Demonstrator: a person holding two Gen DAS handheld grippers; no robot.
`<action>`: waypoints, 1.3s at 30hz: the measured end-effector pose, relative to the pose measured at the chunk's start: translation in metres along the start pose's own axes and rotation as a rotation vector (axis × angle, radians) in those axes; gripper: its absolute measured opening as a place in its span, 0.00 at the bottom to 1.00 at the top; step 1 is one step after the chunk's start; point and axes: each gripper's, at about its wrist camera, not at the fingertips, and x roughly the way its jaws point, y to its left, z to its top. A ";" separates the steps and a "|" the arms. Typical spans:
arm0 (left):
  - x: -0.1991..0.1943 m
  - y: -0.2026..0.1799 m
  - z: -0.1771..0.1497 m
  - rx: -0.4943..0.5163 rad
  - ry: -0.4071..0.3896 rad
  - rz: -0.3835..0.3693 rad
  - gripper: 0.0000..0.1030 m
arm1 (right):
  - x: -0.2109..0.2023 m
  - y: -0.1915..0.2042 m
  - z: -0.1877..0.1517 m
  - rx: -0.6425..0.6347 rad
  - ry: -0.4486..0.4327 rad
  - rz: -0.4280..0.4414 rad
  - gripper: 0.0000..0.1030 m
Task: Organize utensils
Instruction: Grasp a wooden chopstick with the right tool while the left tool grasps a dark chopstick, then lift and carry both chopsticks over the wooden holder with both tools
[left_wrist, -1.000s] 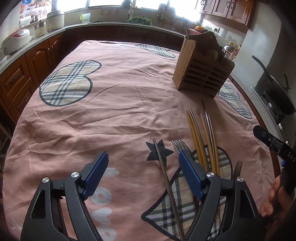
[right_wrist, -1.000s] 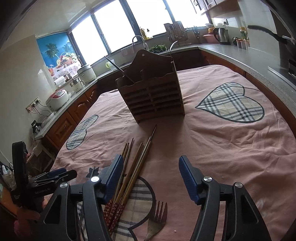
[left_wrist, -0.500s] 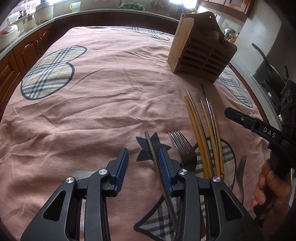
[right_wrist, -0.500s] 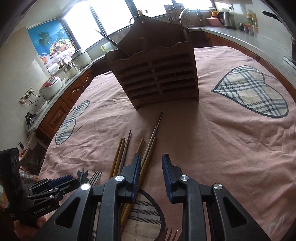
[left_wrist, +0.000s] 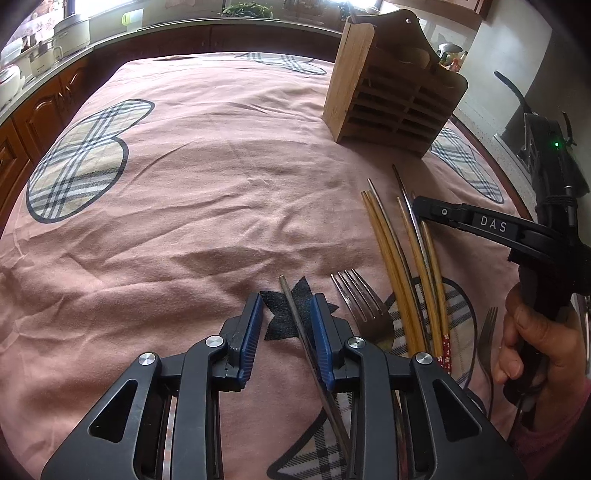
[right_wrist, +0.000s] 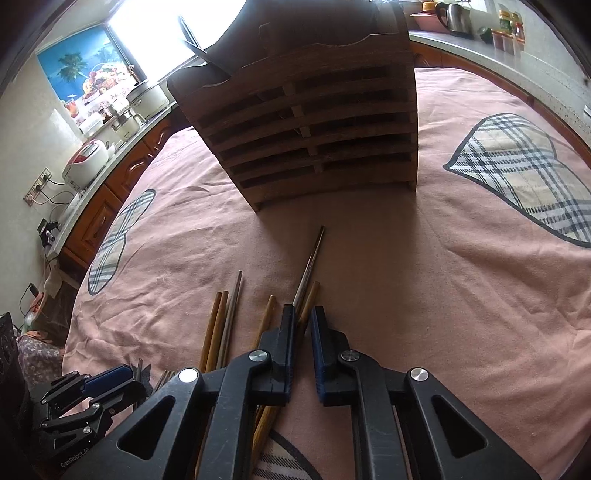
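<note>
A wooden slotted utensil holder (left_wrist: 395, 99) stands upright at the far side of the pink cloth; it fills the middle of the right wrist view (right_wrist: 306, 133). Wooden and metal chopsticks (left_wrist: 402, 266) and a fork (left_wrist: 364, 304) lie on the cloth. My left gripper (left_wrist: 286, 310) is low over a single metal chopstick (left_wrist: 295, 317), jaws partly closed around it with a gap on the left. My right gripper (right_wrist: 302, 325) is nearly closed around a metal chopstick (right_wrist: 309, 266) and a wooden one (right_wrist: 309, 302); it shows from the side in the left wrist view (left_wrist: 436, 214).
A second fork (left_wrist: 485, 339) lies at the right, by the hand. Kitchen counters with rice cookers (right_wrist: 86, 162) and a kettle (right_wrist: 456, 16) ring the table. A dark pan (left_wrist: 517, 96) sits on the stove at the right.
Both grippers have dropped toward the cloth and narrowed their jaws. The left one has closed in around the single metal chopstick; the right one has moved forward over the chopstick pile, nearer the holder.
</note>
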 end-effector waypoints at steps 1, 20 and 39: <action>0.001 -0.001 0.001 0.010 0.001 0.006 0.25 | 0.001 0.001 0.002 -0.005 0.005 0.001 0.09; -0.038 -0.001 0.002 -0.007 -0.056 -0.094 0.05 | -0.066 0.000 0.002 0.010 -0.121 0.080 0.05; -0.144 -0.004 0.011 -0.011 -0.292 -0.166 0.03 | -0.149 0.024 -0.002 -0.032 -0.299 0.150 0.05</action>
